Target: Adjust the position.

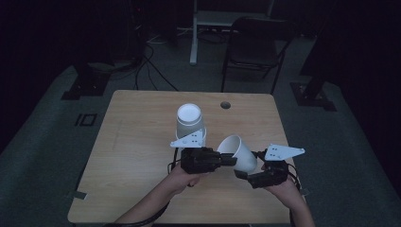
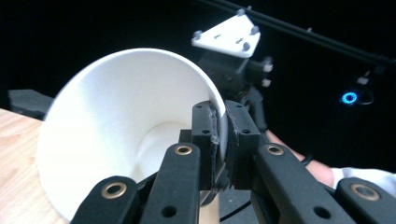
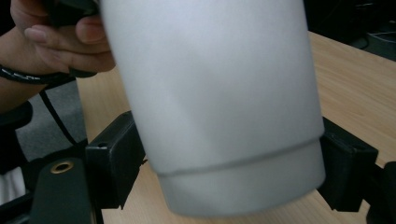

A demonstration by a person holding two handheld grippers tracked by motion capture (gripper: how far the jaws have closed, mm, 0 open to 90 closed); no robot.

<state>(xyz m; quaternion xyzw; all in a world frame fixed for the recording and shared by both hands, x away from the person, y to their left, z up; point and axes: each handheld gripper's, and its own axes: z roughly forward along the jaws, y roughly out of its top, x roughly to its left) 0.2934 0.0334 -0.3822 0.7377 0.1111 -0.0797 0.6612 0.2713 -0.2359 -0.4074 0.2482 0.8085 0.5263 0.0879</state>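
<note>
Upside-down white paper cup [image 1: 190, 122] standing on the worktop [image 1: 132, 156], just left of and beyond the tilted cup. Left tongs [image 1: 230, 161] pressed together on the rim wall of the tilted white paper cup [image 1: 239, 152], one jaw inside, one outside, seen close in the left gripper view [image 2: 219, 140]. Tilted cup lifted off the worktop, mouth turned toward the upside-down cup. Right tongs [image 1: 246, 175] spread either side of the tilted cup's base end [image 3: 224, 140], jaws flanking it; contact not clear. No readable writing or brand on either cup.

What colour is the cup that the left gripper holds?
The cup is plain white, inside too; the left gripper view shows it best.
</note>
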